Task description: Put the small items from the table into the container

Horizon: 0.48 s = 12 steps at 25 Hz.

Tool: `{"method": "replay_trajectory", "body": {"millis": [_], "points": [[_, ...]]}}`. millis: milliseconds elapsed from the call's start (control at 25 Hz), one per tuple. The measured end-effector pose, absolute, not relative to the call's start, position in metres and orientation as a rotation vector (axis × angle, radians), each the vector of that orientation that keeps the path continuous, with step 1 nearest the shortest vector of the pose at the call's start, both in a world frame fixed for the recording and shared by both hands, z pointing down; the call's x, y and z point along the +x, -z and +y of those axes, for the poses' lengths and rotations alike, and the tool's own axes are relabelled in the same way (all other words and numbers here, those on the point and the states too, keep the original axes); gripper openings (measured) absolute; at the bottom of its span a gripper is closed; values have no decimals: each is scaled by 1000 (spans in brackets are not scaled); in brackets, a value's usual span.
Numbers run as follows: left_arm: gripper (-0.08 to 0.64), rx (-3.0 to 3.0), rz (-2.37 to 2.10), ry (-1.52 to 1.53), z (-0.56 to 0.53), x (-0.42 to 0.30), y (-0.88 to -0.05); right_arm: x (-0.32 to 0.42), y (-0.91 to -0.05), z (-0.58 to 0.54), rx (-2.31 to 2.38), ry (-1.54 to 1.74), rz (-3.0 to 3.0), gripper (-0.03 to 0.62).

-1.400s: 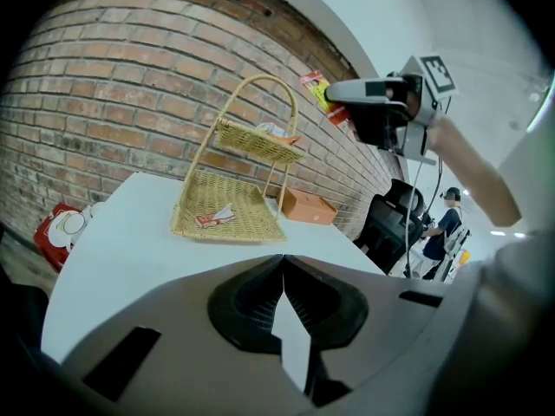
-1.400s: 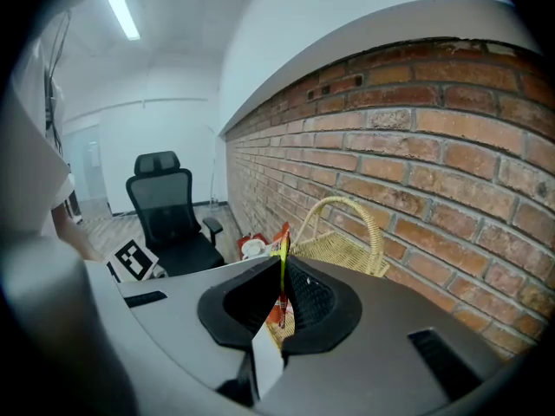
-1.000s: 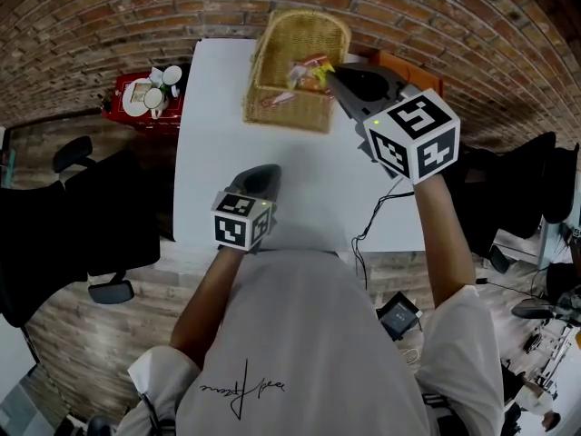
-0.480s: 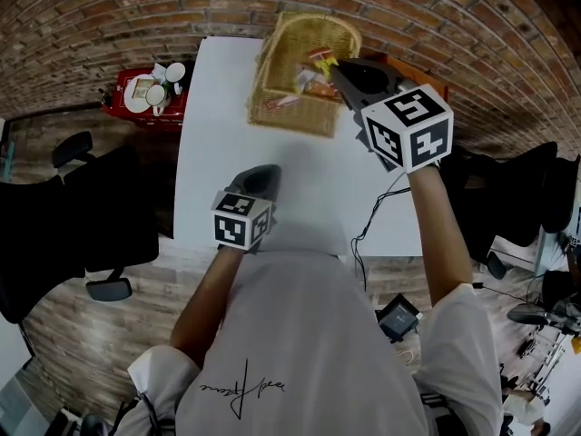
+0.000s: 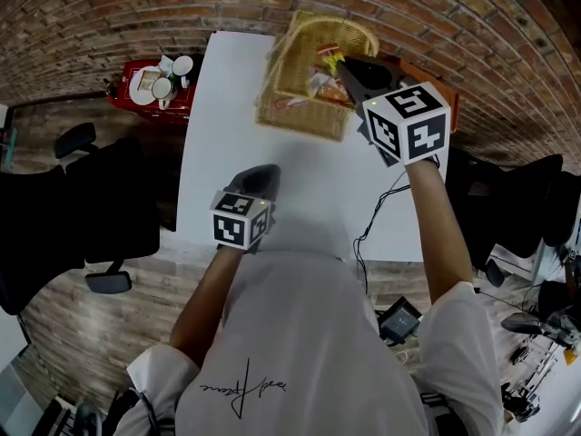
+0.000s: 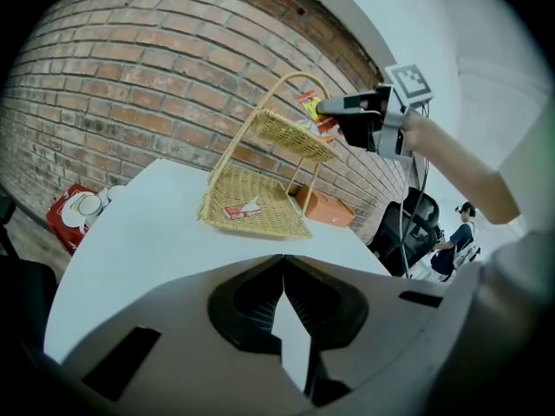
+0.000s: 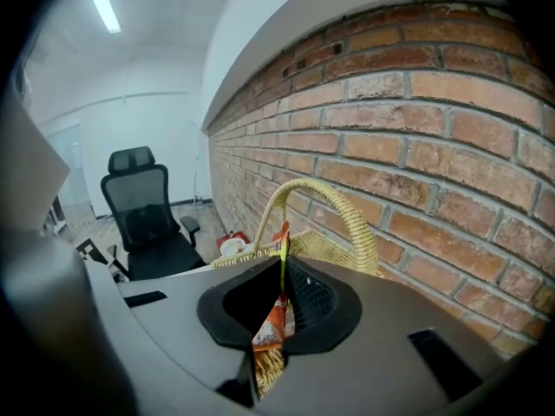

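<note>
Head view shows the white table [image 5: 218,153] with a two-tier wicker basket [image 5: 295,121] at its far end. The left gripper [image 5: 265,173] is over the table's near part, jaws closed together on nothing. The right gripper [image 5: 341,65] clamps a small orange packet [image 7: 269,323] just above the basket's upper tier.

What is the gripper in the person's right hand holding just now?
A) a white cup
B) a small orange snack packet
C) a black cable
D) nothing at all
B: the right gripper has its jaws closed on a thin orange packet, held up close to the wicker basket.
</note>
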State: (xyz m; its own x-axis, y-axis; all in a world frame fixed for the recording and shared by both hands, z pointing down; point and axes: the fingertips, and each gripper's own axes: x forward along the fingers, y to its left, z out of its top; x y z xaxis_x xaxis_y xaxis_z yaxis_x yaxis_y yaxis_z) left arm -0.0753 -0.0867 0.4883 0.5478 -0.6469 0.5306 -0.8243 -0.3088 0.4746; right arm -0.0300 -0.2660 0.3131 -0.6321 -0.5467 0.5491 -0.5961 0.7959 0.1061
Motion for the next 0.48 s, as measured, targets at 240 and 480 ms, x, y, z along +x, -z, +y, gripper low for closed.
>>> {"method": "replay_trajectory", "body": {"millis": [240,480], "points": [[9,2035,-1187,-312,-90,-78,-492,-34,-317,-279,848,-118,-2402,35],[9,2022,-1196,-310,-92,-78,-495,-36,-320,-282,862,-71,-2385,35]]}}
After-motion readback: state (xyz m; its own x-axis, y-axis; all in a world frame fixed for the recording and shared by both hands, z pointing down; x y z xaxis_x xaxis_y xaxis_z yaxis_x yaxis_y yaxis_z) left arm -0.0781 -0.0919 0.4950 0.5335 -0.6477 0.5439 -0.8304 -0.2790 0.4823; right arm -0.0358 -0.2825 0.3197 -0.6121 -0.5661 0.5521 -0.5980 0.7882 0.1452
